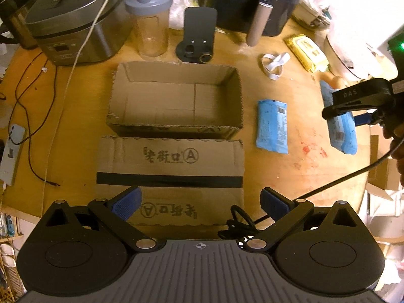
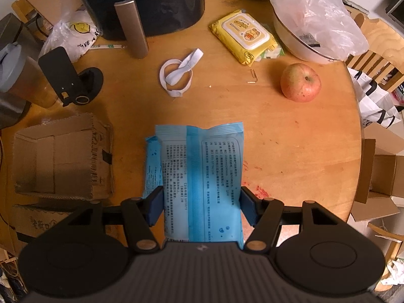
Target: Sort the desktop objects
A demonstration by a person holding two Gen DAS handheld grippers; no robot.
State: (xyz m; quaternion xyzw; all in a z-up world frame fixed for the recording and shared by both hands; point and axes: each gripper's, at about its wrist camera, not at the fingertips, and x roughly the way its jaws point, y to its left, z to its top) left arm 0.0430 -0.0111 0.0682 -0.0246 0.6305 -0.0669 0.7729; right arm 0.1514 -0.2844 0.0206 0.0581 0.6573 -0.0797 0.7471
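An open cardboard box [image 1: 176, 98] sits on the round wooden table, its flap [image 1: 171, 161] folded toward me; it also shows in the right wrist view [image 2: 60, 159]. My left gripper [image 1: 200, 205] is open and empty above the flap. My right gripper [image 2: 202, 205] is shut on a blue tissue pack [image 2: 202, 176], held above the table; it shows at the right in the left wrist view [image 1: 342, 126]. A second blue pack [image 1: 272, 126] lies on the table right of the box, partly hidden under the held one in the right wrist view [image 2: 152, 164].
An apple [image 2: 300, 82], a yellow wipes pack [image 2: 245, 35], a white elastic band [image 2: 179, 72], a black phone stand [image 1: 198, 35], a shaker bottle [image 1: 150, 17], a rice cooker [image 1: 73, 22], an air fryer [image 2: 151, 2] and a bowl under plastic [image 2: 310, 25] crowd the far side. Cables [image 1: 38, 116] lie left.
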